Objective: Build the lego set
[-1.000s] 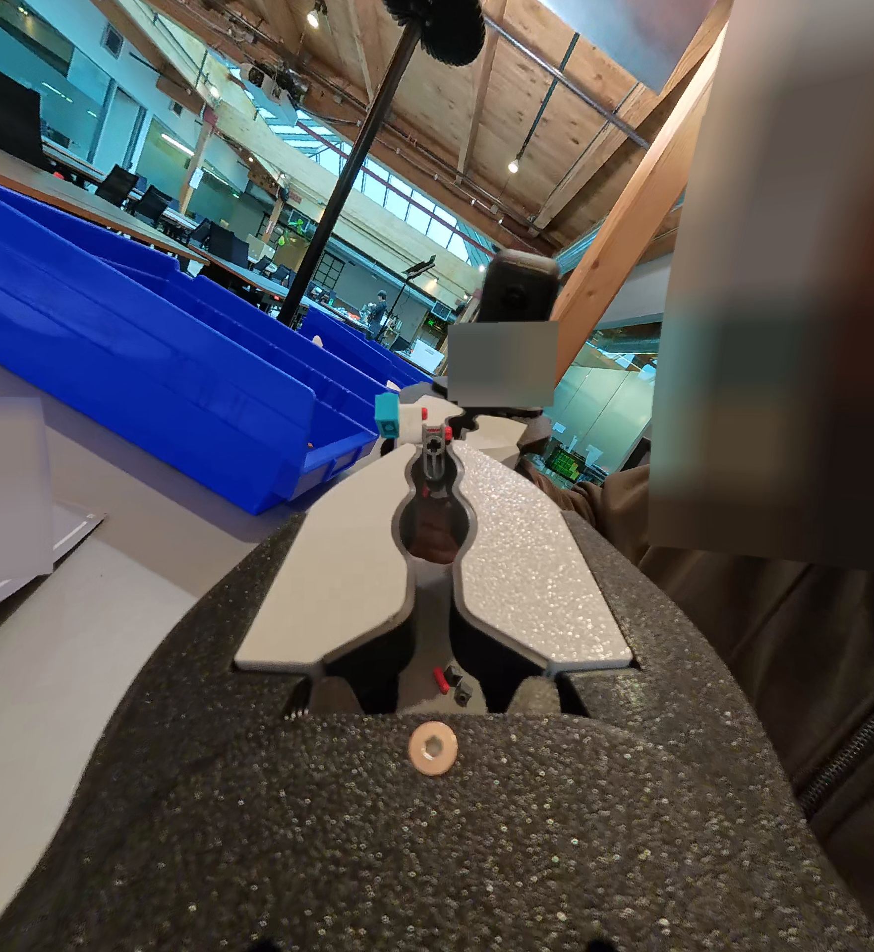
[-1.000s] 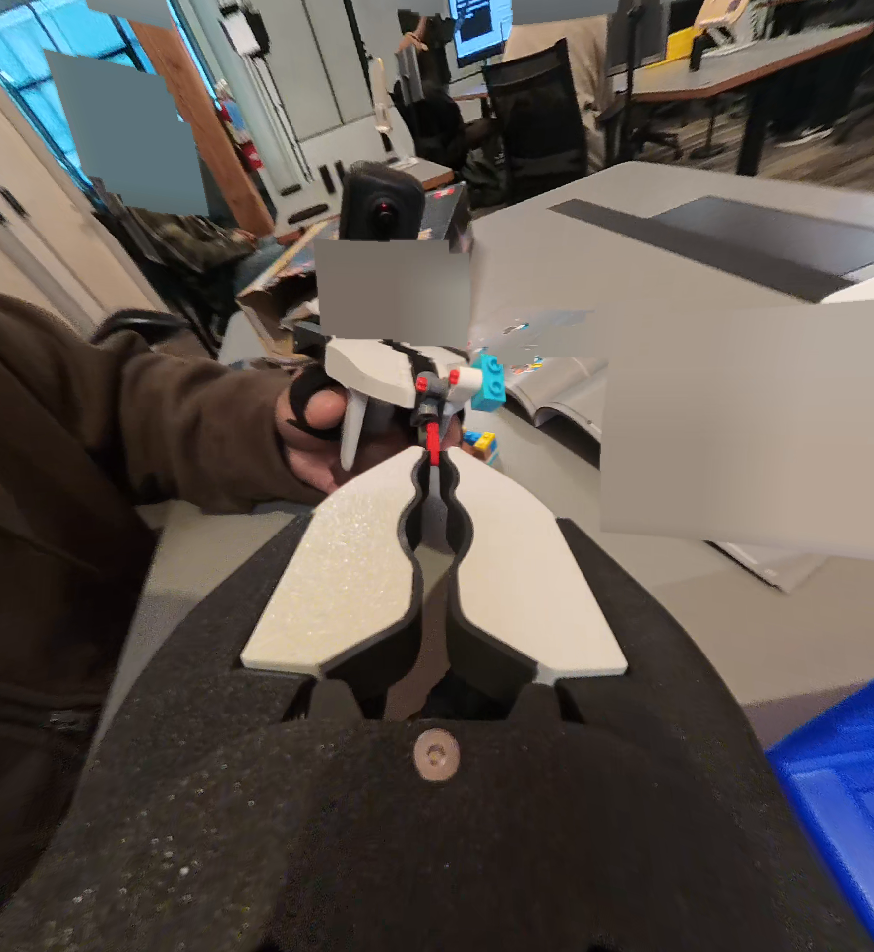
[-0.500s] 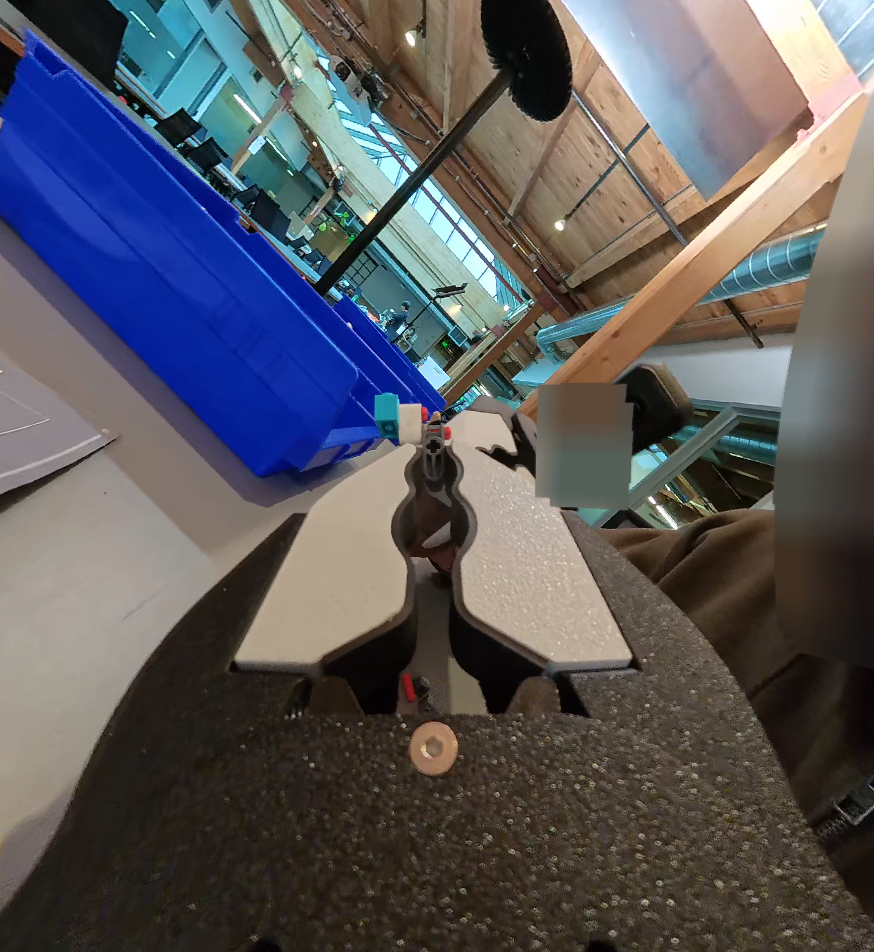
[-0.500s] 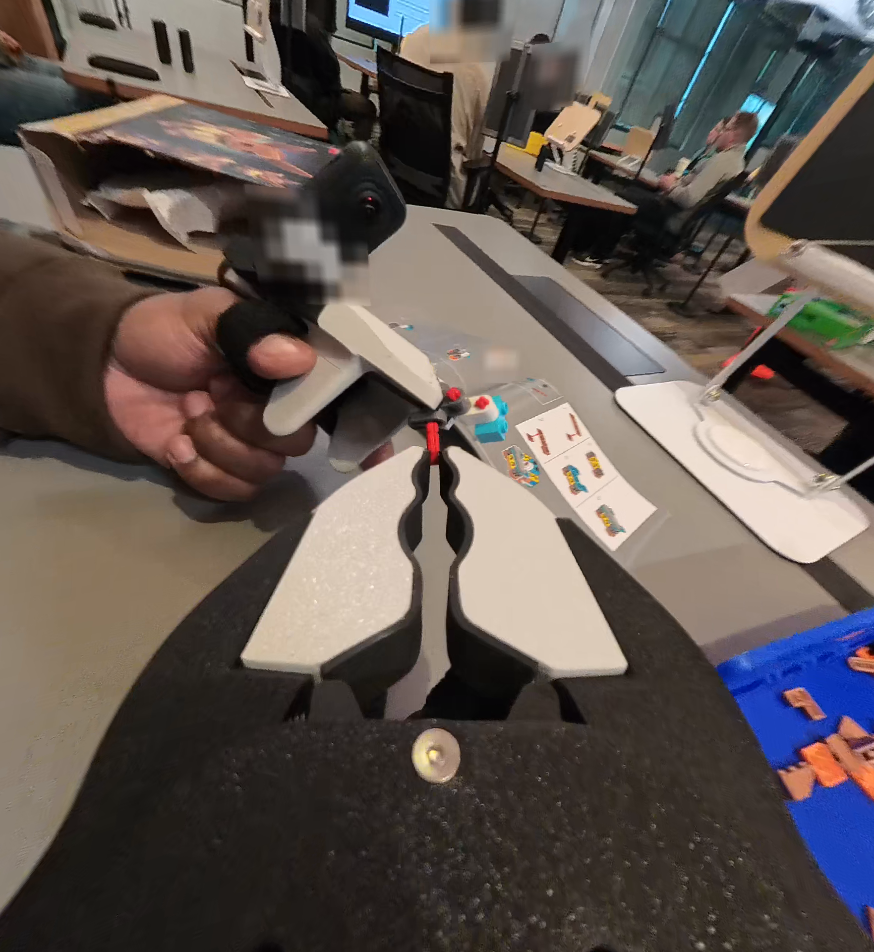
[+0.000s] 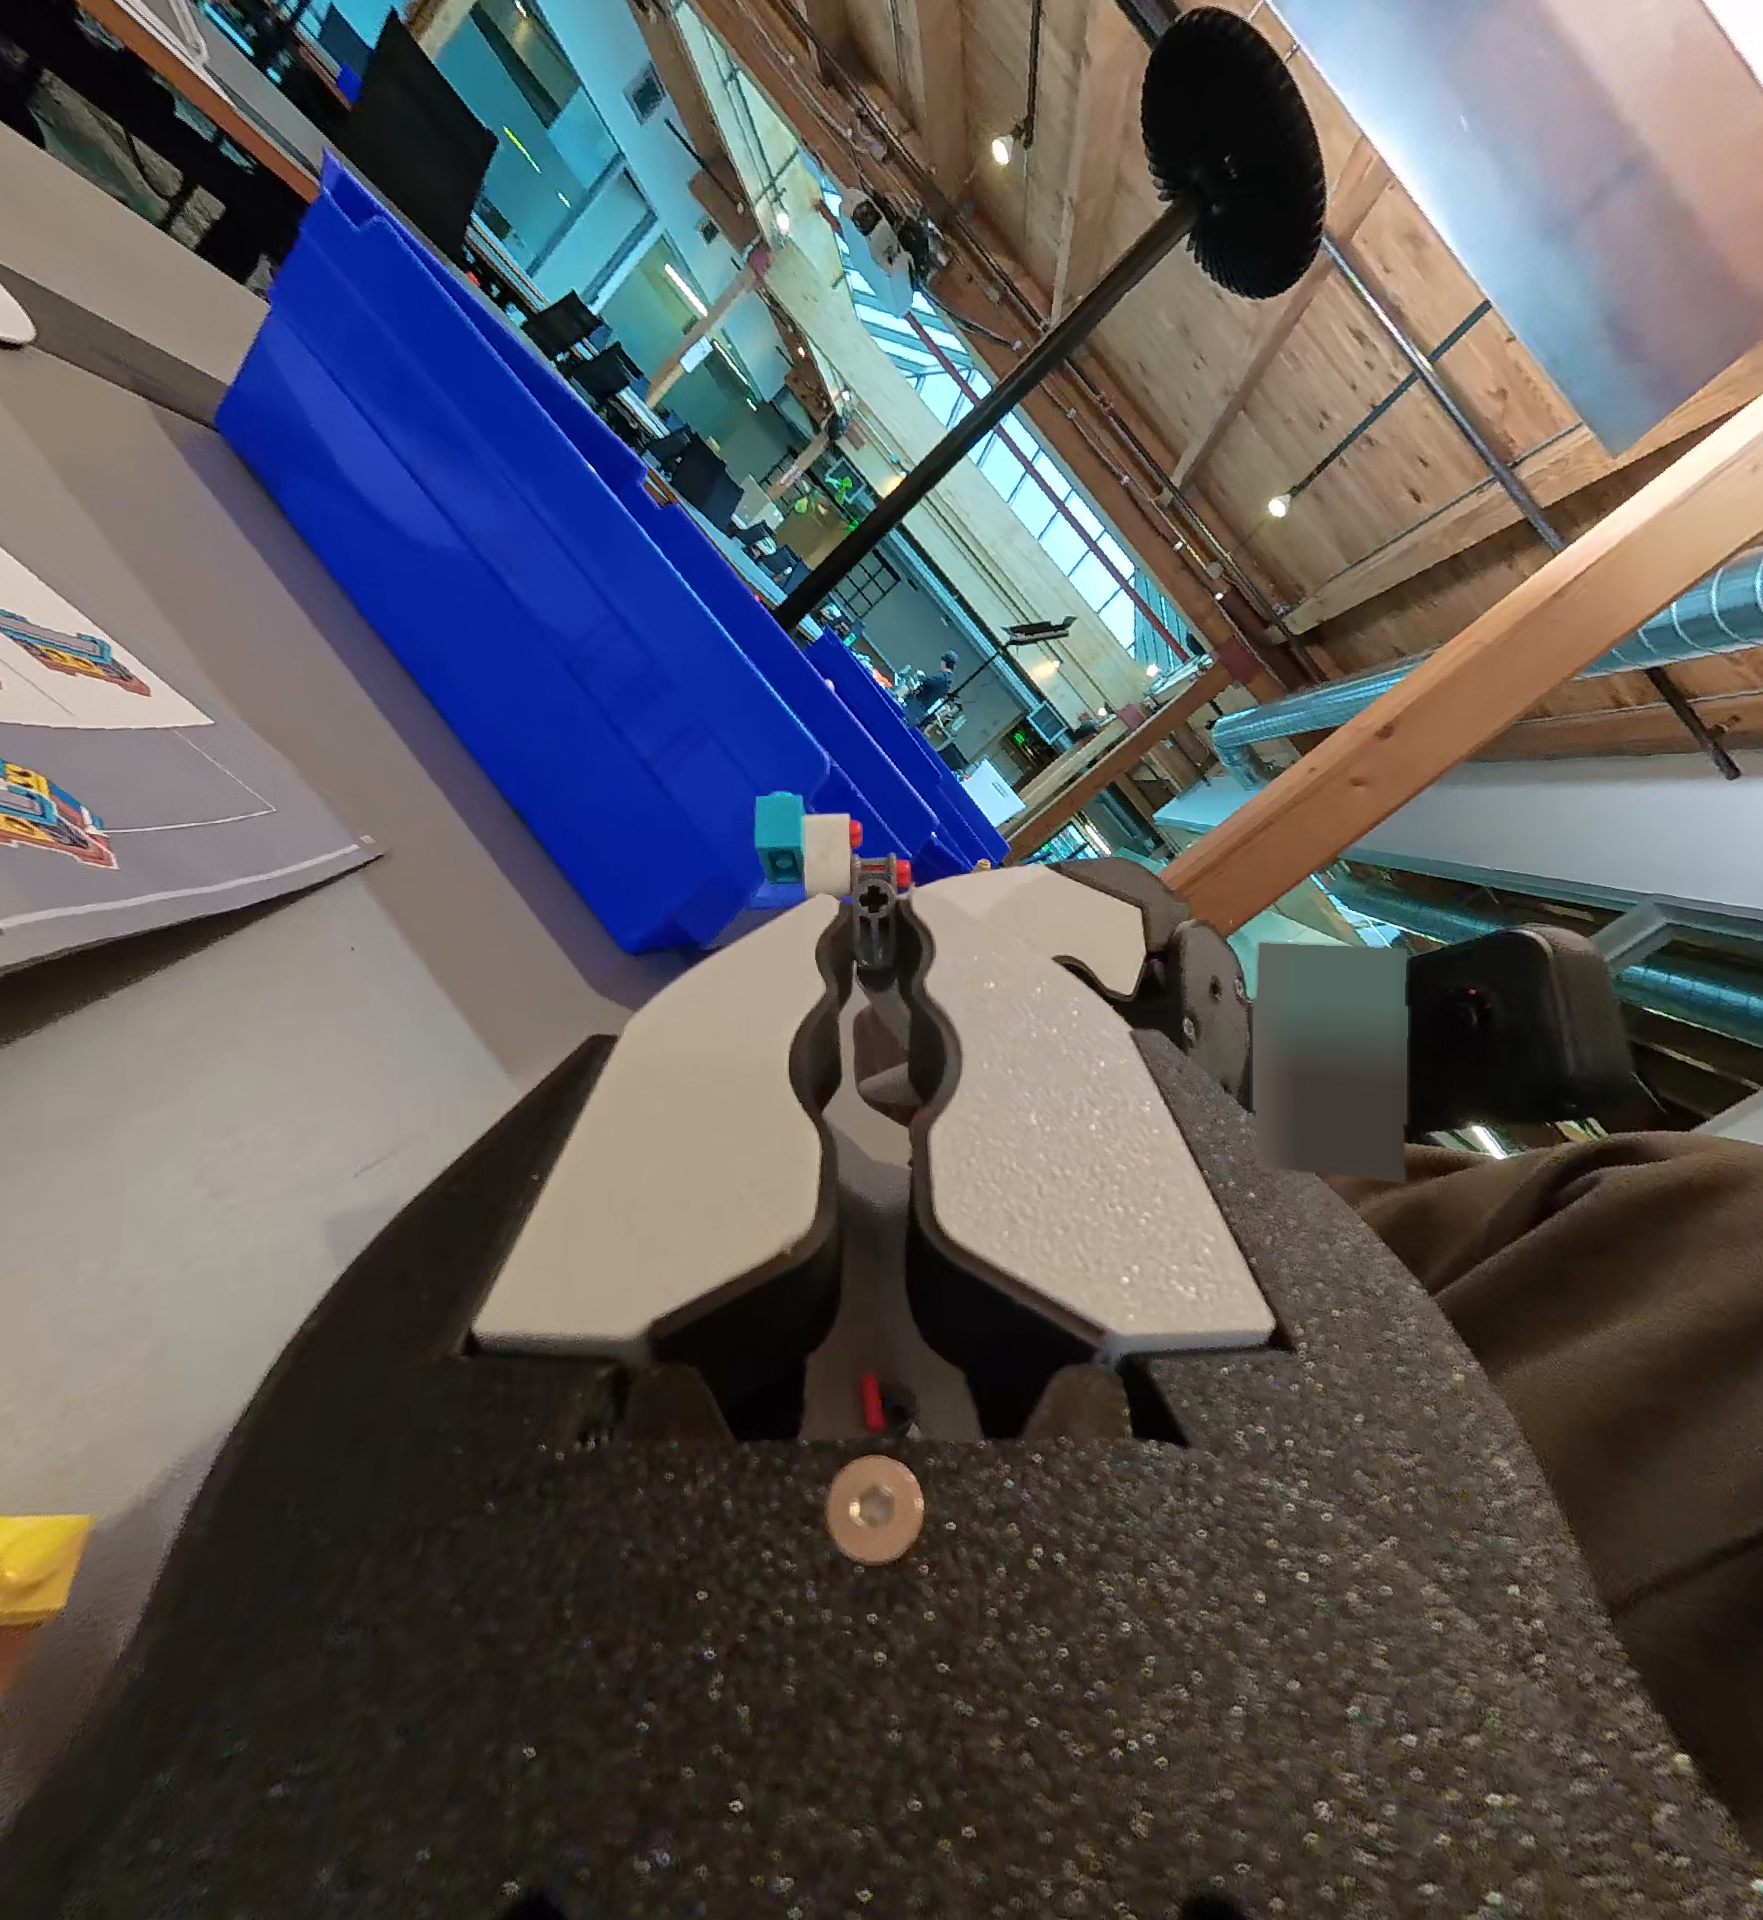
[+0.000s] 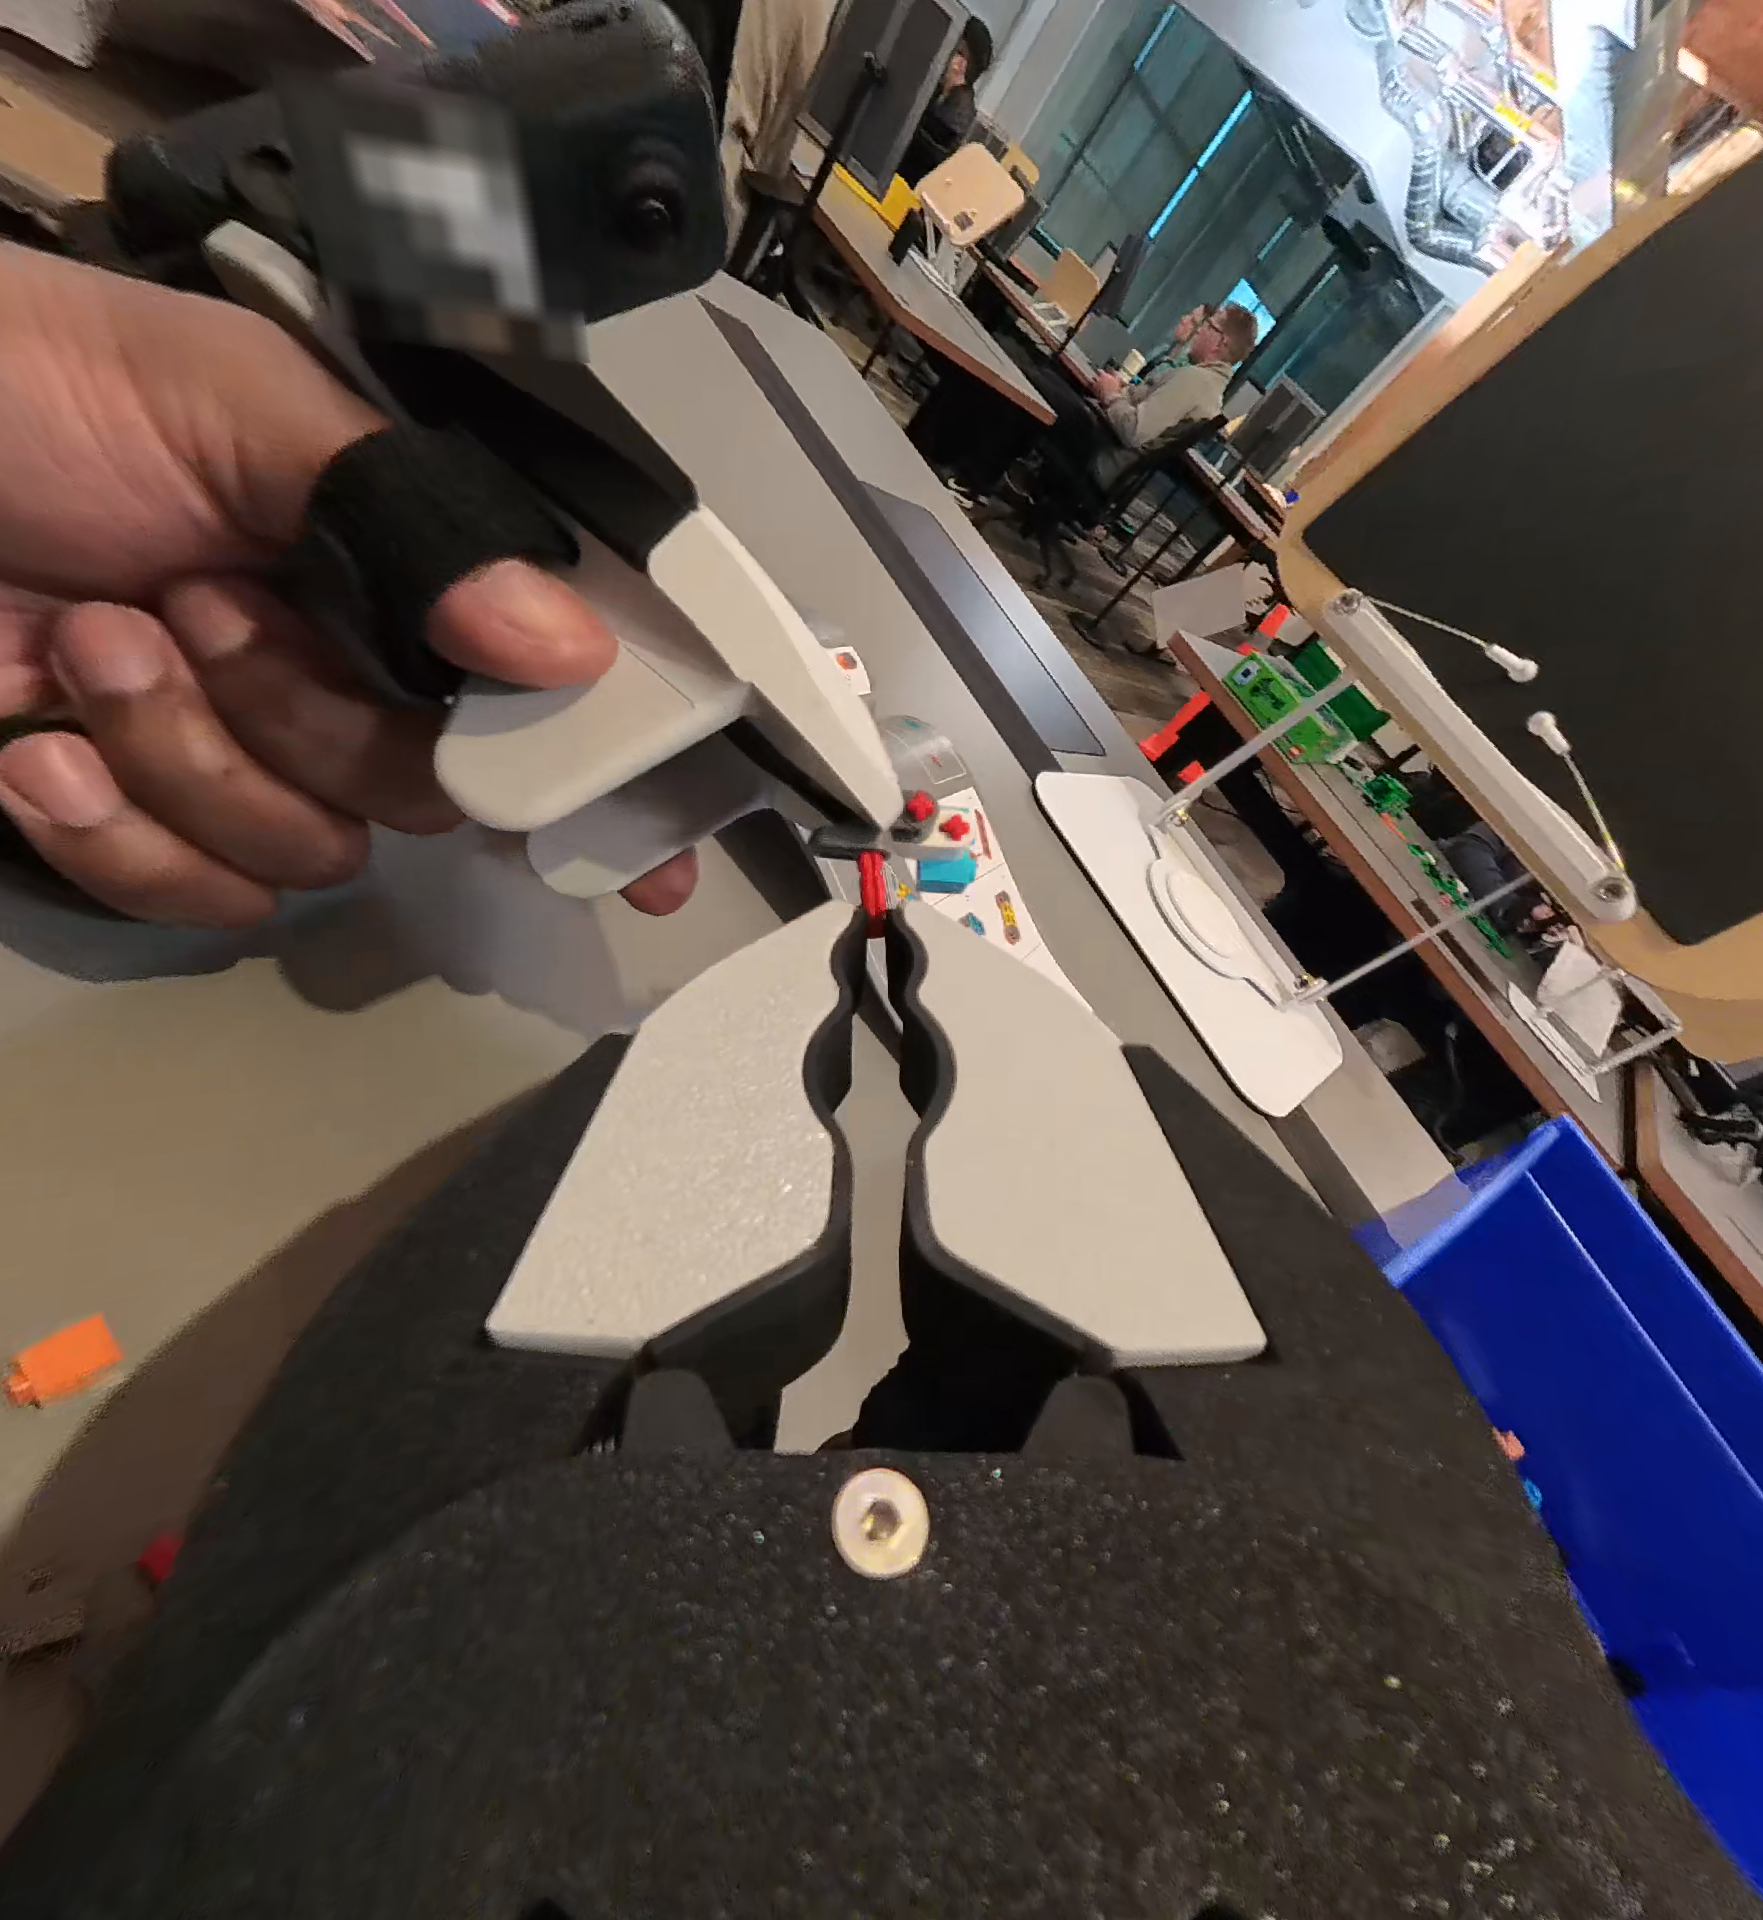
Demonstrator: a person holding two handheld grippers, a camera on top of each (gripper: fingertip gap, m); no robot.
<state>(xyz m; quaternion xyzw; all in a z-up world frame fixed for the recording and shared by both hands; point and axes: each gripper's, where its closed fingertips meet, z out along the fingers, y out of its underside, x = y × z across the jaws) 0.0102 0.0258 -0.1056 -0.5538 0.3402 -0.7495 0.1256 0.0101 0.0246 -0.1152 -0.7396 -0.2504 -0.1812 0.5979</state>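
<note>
Above a grey worktop (image 5: 233,1091), the left gripper (image 5: 875,914) has its jaws clamped on a dark grey pin of a small lego assembly (image 5: 804,844) of teal and white bricks with red studs. The right gripper (image 6: 872,920) meets it tip to tip, jaws pinched on a red peg (image 6: 869,891) beneath the same assembly. Blue bins (image 5: 503,623) line the worktop behind, beside a printed sheet (image 5: 15,769); an orange piece (image 6: 61,1359) lies apart.

A small lego assembly (image 5: 823,847) is held in the air above the grey table (image 5: 233,1091): a dark grey pin piece (image 5: 875,914) carrying a white block (image 5: 827,850) and a teal block (image 5: 779,836), with red studs. A red pin (image 6: 871,896) hangs below it.
</note>
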